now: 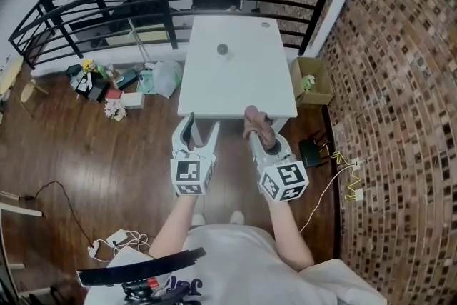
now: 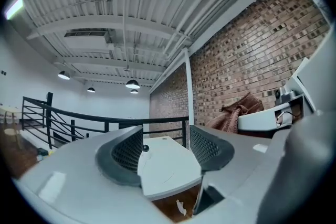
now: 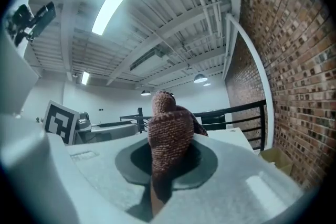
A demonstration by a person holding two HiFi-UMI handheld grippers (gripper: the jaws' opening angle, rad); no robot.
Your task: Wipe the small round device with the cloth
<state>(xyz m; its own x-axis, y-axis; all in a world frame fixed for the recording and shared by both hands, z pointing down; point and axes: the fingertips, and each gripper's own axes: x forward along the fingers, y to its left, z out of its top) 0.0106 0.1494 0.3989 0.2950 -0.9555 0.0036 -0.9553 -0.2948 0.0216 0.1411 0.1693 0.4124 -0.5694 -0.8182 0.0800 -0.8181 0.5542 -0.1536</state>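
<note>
The small round device (image 1: 222, 49) is a dark disc on the far half of the white table (image 1: 243, 93). It also shows as a small dark knob (image 2: 145, 148) between the jaws in the left gripper view. My left gripper (image 1: 201, 126) hovers over the floor just short of the table's near edge. Its jaws stand apart with nothing between them (image 2: 165, 147). My right gripper (image 1: 260, 133) is beside it at the table's near edge, shut on a bunched brown knitted cloth (image 1: 255, 121). The cloth (image 3: 168, 136) sticks up between the jaws of the right gripper (image 3: 167, 157).
A black railing (image 1: 107, 7) curves round the far side of the table. A cardboard box (image 1: 314, 80) sits right of the table by the brick wall (image 1: 400, 82). Bags and clutter (image 1: 107, 86) lie on the wooden floor at left, and cables (image 1: 335, 168) at right.
</note>
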